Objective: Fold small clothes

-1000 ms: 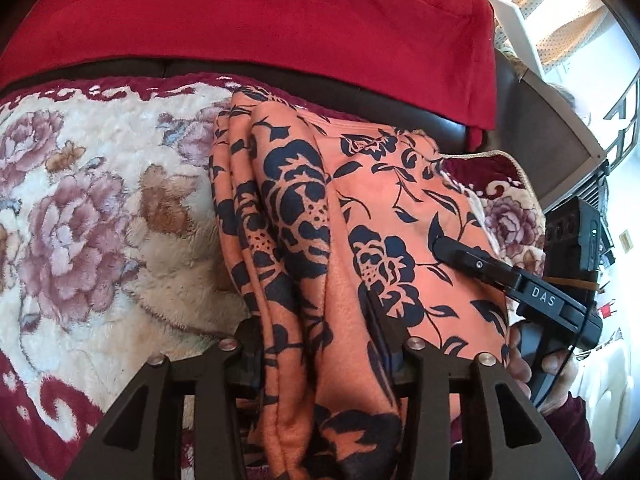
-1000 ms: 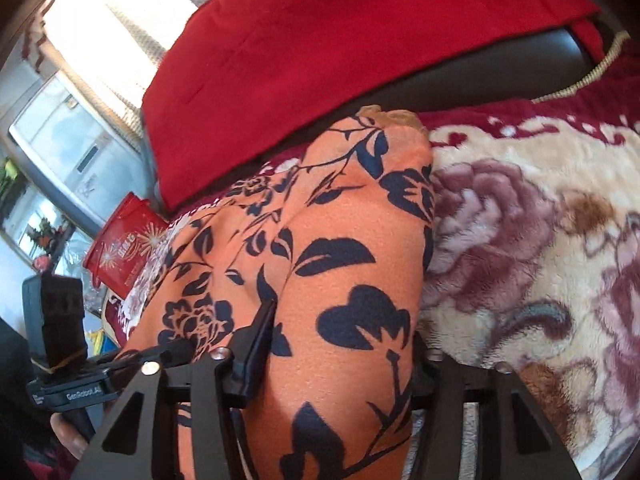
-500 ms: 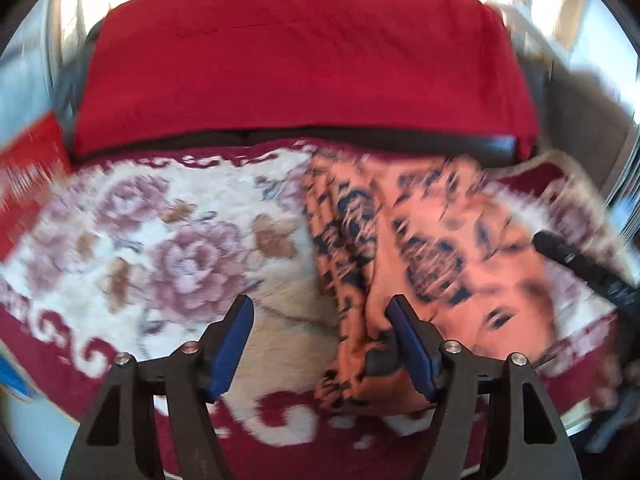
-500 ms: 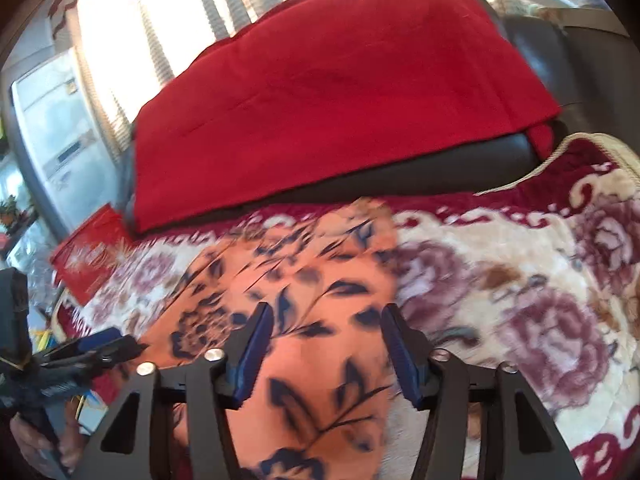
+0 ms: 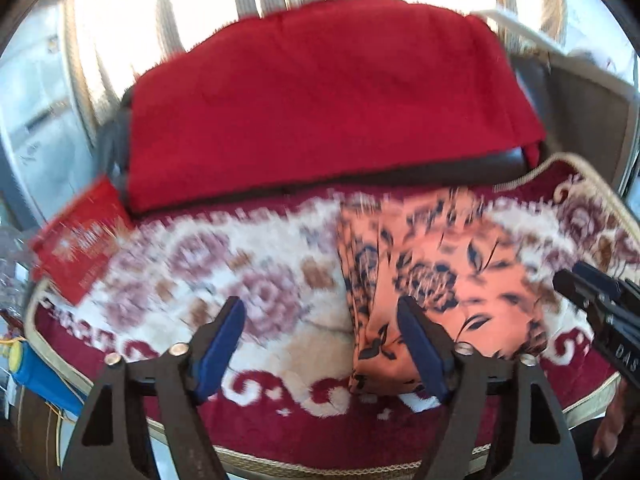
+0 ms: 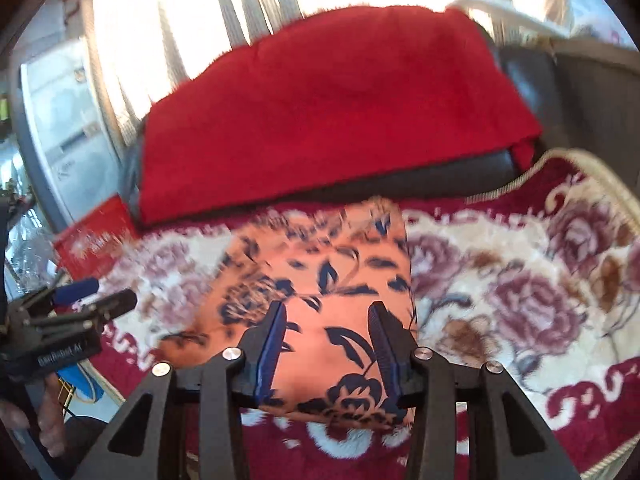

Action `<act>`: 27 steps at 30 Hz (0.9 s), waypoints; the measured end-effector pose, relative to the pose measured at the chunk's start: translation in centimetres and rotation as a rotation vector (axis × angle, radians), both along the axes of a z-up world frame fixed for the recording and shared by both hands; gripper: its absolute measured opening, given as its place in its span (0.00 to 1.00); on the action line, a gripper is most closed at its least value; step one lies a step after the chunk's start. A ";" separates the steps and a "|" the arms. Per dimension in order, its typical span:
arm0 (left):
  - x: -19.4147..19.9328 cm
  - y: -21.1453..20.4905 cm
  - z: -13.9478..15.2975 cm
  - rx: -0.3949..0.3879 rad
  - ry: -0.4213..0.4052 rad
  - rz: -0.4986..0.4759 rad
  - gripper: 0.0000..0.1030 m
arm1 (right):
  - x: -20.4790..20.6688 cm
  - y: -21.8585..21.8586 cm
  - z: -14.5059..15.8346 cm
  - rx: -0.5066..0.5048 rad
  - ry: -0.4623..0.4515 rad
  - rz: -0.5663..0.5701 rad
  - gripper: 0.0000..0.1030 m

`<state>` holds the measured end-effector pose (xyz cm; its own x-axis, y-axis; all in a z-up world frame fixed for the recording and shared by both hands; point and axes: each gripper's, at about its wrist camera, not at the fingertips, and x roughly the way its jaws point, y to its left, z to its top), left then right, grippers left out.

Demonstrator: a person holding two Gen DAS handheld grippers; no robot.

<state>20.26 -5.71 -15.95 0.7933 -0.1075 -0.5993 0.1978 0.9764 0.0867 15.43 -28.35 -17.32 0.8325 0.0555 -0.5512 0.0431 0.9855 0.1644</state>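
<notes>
A folded orange garment [image 5: 440,280] with a dark flower print lies flat on the floral blanket [image 5: 248,288], right of the middle. My left gripper [image 5: 320,320] hovers above and in front of the blanket, just left of the garment. Its jaws are opening and hold nothing. The right wrist view has the same garment [image 6: 320,272] below my right gripper [image 6: 328,320], which hangs over its near end. Its blue pads stand apart and clear of the cloth. Each gripper also shows in the other's view: the right gripper [image 5: 600,308] and the left gripper [image 6: 80,308].
A red cloth [image 5: 328,112] covers the dark sofa backrest behind the blanket. A red box [image 5: 80,248] leans at the blanket's left end, with a blue item [image 5: 36,372] below it. Bright curtained windows lie beyond. A hand [image 6: 52,424] holds the left gripper's handle.
Both grippers let go of the orange garment and drew back and up. The garment now lies folded on the blanket. The left jaws spread wider.
</notes>
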 end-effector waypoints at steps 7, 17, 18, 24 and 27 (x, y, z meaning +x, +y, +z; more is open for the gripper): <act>-6.1 1.2 7.3 -0.010 -0.209 0.045 0.97 | -5.6 1.1 6.8 -0.036 -0.125 -0.024 0.50; -12.5 2.7 12.6 -0.017 -0.328 0.081 0.99 | -12.6 3.2 13.3 -0.104 -0.189 -0.069 0.54; -12.9 2.8 12.8 -0.023 -0.333 0.081 0.99 | -13.2 3.4 13.8 -0.107 -0.195 -0.070 0.54; -15.2 3.7 14.8 -0.047 -0.383 0.093 0.99 | -16.1 4.8 16.1 -0.133 -0.230 -0.061 0.56; -15.8 4.3 15.3 -0.072 -0.398 0.099 0.99 | -17.0 5.6 16.9 -0.136 -0.241 -0.055 0.58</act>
